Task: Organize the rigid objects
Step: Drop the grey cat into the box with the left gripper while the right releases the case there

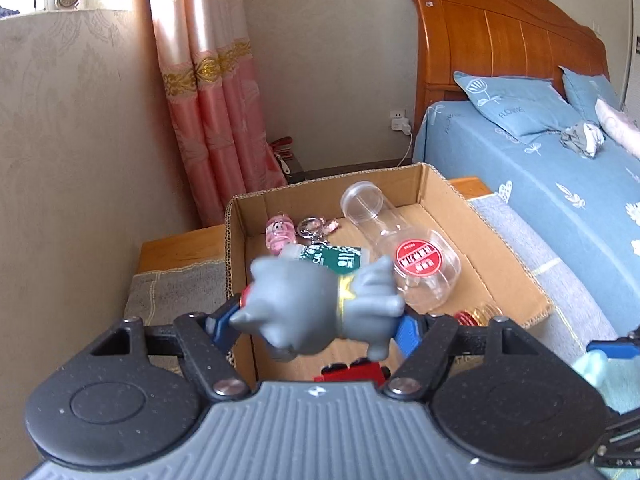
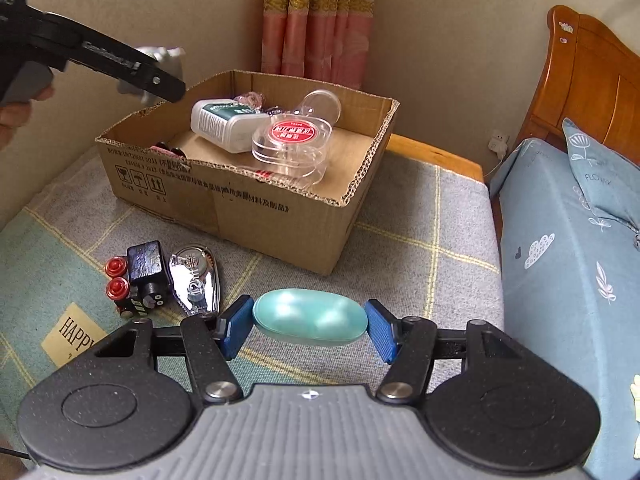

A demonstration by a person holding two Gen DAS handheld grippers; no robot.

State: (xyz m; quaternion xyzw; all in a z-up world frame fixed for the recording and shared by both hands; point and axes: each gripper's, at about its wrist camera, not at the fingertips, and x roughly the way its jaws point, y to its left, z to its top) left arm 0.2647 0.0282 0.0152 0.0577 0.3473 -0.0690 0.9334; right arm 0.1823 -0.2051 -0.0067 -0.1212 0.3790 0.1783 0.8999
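My left gripper [image 1: 316,326] is shut on a grey cat figurine [image 1: 316,304] and holds it above the near left corner of an open cardboard box [image 1: 520,280]. In the right wrist view the left gripper [image 2: 160,80] shows at the box's far left corner. My right gripper [image 2: 310,326] is shut on a teal oval case [image 2: 310,317] above the checked cloth, in front of the box [image 2: 280,216]. Inside the box lie a clear case with a red label [image 2: 292,148], a white bottle [image 2: 224,122], a clear round jar [image 1: 360,204] and keychains [image 1: 308,226].
A black and red toy train [image 2: 138,276] and a clear correction-tape dispenser [image 2: 196,280] lie on the cloth [image 2: 420,264] left of my right gripper. A bed with blue bedding [image 2: 568,260] stands to the right. Pink curtains [image 1: 208,120] hang behind the box.
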